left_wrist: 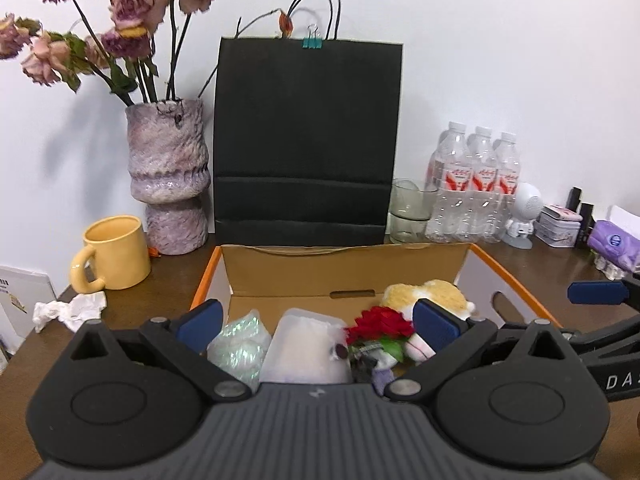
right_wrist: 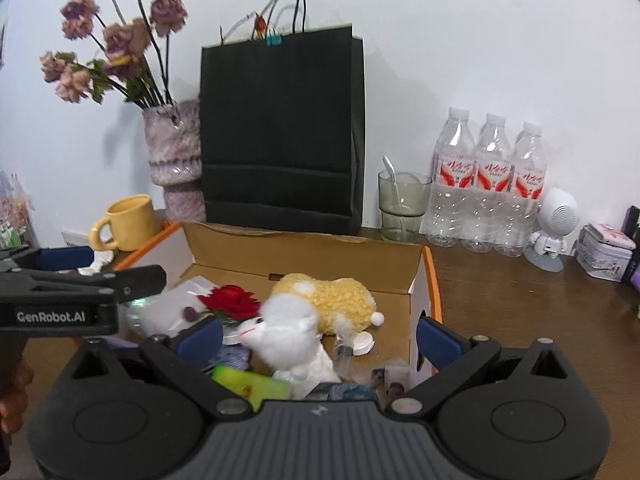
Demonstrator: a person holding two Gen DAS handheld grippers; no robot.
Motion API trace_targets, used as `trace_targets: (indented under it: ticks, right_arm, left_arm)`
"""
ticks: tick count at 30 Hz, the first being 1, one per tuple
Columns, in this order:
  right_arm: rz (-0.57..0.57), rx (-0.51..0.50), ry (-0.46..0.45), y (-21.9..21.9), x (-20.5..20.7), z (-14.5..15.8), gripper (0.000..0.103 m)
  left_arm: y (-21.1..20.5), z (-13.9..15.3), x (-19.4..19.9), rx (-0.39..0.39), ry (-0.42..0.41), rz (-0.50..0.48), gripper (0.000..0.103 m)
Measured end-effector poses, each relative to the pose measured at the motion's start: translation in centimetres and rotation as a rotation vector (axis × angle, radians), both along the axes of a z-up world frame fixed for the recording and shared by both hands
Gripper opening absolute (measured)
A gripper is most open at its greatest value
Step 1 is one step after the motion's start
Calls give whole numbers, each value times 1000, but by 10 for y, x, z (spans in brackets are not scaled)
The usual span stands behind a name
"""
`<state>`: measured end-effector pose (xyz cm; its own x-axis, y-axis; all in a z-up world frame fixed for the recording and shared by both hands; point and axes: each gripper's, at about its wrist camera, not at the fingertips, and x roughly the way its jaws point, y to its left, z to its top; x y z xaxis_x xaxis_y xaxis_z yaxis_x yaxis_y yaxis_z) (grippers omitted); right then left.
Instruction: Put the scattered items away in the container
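An open cardboard box with orange rims stands on the brown table. In it lie a yellow plush, a white plush lamb, a red fabric rose, a clear plastic packet, a shiny wrapped bundle and a green card. My left gripper is open and empty above the box's near side. My right gripper is open above the box, its fingers either side of the white lamb without touching it.
A yellow mug, a vase of dried roses, a black paper bag, a glass, three water bottles and a small white figure stand behind the box. Crumpled tissue lies at left.
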<state>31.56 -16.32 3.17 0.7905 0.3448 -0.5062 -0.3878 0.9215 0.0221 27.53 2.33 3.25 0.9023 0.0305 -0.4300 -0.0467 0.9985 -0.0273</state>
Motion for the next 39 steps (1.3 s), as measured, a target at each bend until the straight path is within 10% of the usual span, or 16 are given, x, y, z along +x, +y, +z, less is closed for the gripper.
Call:
trace_targets:
  ticks: [20,39]
  right_arm:
    - [-35,22,-35,-24,-177,40,103]
    - [-72,24,-10,-31,-199,27,103]
  left_arm:
    - [-38,32,-159,72,7,15,103]
    - [-43,24,-184,55,19,45,103]
